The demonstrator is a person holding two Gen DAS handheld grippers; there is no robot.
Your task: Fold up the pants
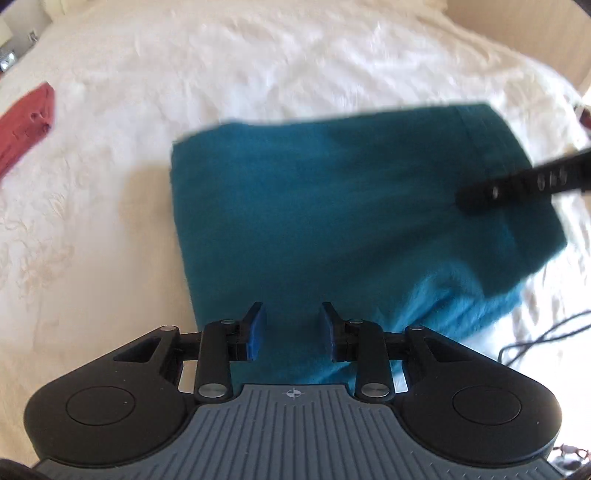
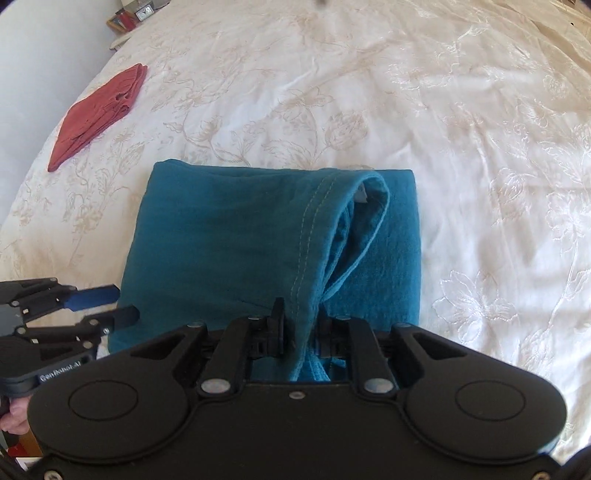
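Teal pants (image 2: pixel 229 240) lie folded into a rough rectangle on the white embroidered bedspread (image 2: pixel 369 92). My right gripper (image 2: pixel 301 328) is shut on a stitched hem edge of the pants, and that edge rises from the pile as a raised fold. In the left wrist view the pants (image 1: pixel 332 206) are blurred, and the right gripper (image 1: pixel 476 194) shows as a dark bar over their right side. My left gripper (image 1: pixel 293 328) hovers over the near edge of the pants with its blue pads apart. From the right wrist view the left gripper (image 2: pixel 110 304) is open at the pants' left edge, with nothing between its fingers.
A folded red garment (image 2: pixel 96 114) lies on the bed at the far left, also visible as the red garment (image 1: pixel 26 122) in the left view. A dark cable (image 1: pixel 546 332) runs over the bed at the right. Small items (image 2: pixel 136 14) stand beyond the bed's far-left corner. A hand (image 2: pixel 14 417) holds the left gripper's handle.
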